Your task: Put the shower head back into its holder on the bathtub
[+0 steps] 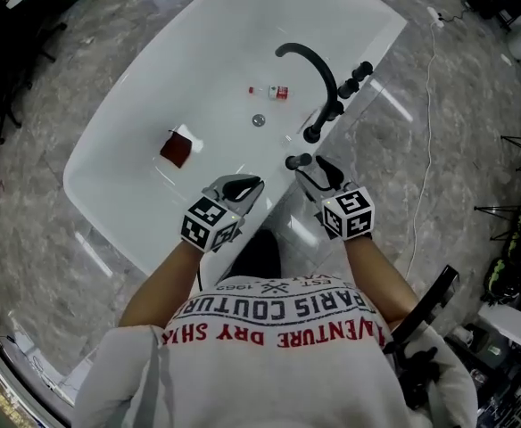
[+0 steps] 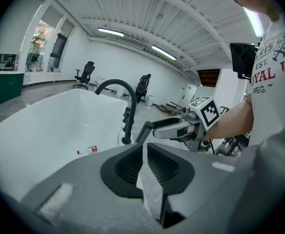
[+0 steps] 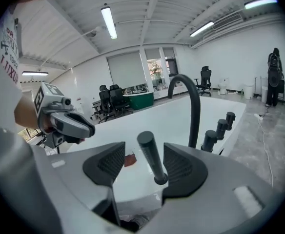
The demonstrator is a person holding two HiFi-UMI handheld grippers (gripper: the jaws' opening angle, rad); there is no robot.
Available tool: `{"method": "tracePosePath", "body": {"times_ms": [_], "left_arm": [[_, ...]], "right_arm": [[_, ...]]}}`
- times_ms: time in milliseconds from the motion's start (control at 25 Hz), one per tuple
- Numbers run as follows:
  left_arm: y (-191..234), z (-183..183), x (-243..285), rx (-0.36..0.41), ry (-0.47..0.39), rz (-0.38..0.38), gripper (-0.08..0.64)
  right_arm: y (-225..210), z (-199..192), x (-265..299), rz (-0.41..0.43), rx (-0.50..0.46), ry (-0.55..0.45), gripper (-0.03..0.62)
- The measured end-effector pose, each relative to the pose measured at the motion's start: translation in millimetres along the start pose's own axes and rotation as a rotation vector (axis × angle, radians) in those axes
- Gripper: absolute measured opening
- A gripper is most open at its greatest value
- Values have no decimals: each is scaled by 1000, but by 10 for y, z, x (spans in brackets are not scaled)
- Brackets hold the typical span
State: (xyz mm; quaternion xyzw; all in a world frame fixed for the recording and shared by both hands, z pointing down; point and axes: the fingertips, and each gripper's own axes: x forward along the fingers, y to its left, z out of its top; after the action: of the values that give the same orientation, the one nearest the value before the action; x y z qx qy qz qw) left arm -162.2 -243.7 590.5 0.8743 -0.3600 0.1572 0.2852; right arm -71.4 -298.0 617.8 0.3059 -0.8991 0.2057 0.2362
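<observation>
Where the shower head [image 3: 150, 156] sits: upright in its holder [image 3: 160, 180], bathtub [image 1: 153, 123] near rim
right gripper [image 1: 319, 175]: wide open around it, no contact
left gripper [image 2: 145, 152]: barely apart, empty

Glossy white bathtub [image 1: 153, 114], matt black shower head [image 3: 150, 155], polished stone floor [image 1: 475, 132].

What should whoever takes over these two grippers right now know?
Left gripper: jaws barely apart, empty, near the bathtub rim.
Right gripper: jaws wide open on either side of the shower head, not touching it.
Shower head: upright in its holder on the rim, beside the faucet.
Done: it looks seated.
Left: draw the right gripper clear without knocking it.
</observation>
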Motion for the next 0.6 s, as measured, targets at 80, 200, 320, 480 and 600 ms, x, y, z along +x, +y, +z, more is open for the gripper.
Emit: {"method": "tracePosePath", "body": {"times_ms": [80,200,320,480,600], "left_arm": [[-253,-12,1,9,0,-25,31],[-714,-67,-10,42,-9,-57,10],[-1225,-146,-104,78,-57,-66,2],[-2063,-459,-358,69,-101,-103,2],[-2709,-705,-597,84,-114,-121,2]], "right_arm": [[165,4,-318,12,-8,-28,184],[419,-79,-857,12,-6,-73,34],[693,-297,-1401,32,86,-104,2],[1216,-714,-2193,91,142,-152,2],[1589,-1017,-2764,124,129,-169,2]]}}
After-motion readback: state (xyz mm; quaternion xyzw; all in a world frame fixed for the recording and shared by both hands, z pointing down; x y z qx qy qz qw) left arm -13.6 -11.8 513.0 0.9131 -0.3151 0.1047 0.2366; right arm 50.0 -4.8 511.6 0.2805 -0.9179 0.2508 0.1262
